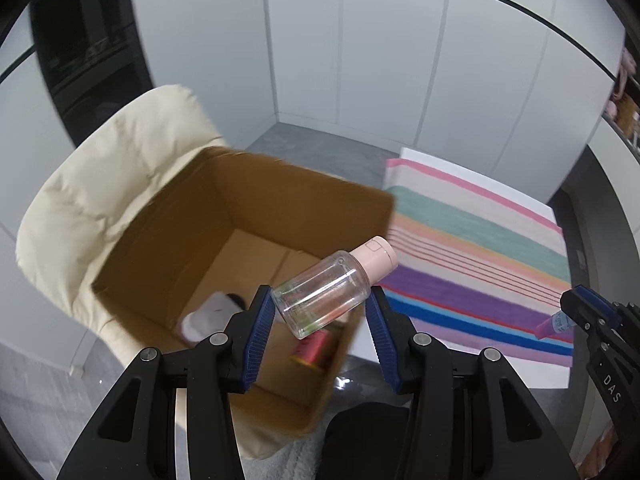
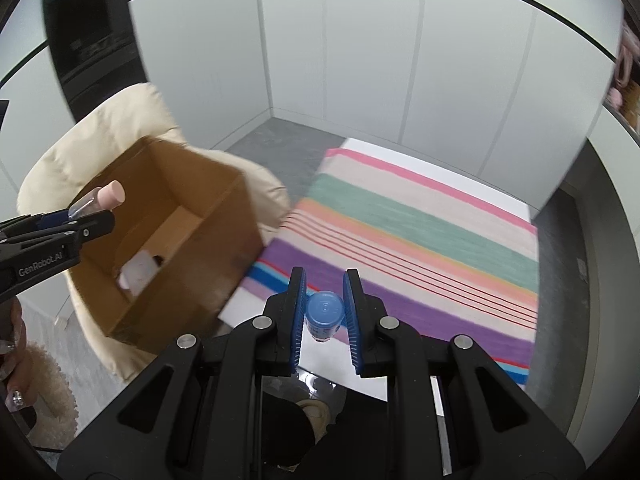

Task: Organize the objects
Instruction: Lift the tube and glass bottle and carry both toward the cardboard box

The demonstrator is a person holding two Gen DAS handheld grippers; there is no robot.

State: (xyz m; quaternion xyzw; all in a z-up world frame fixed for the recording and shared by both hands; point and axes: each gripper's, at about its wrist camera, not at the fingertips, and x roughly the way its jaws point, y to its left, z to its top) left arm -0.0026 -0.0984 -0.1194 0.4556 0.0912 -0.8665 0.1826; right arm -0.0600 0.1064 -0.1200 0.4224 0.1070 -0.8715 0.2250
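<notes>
Two bottles pinched: left hand-held gripper point(image 1: 320, 312) over the box point(image 1: 200, 208), clear bottle point(image 1: 328, 292) tilted for dropping; right hand-held gripper point(image 2: 324, 312) beside it, clamping a blue-capped bottle point(image 2: 323, 314).

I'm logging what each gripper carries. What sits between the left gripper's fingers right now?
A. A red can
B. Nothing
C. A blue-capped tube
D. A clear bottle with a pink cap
D: the left wrist view shows the left gripper with its blue pads around a clear bottle with a pink cap, held over the open cardboard box.
</notes>
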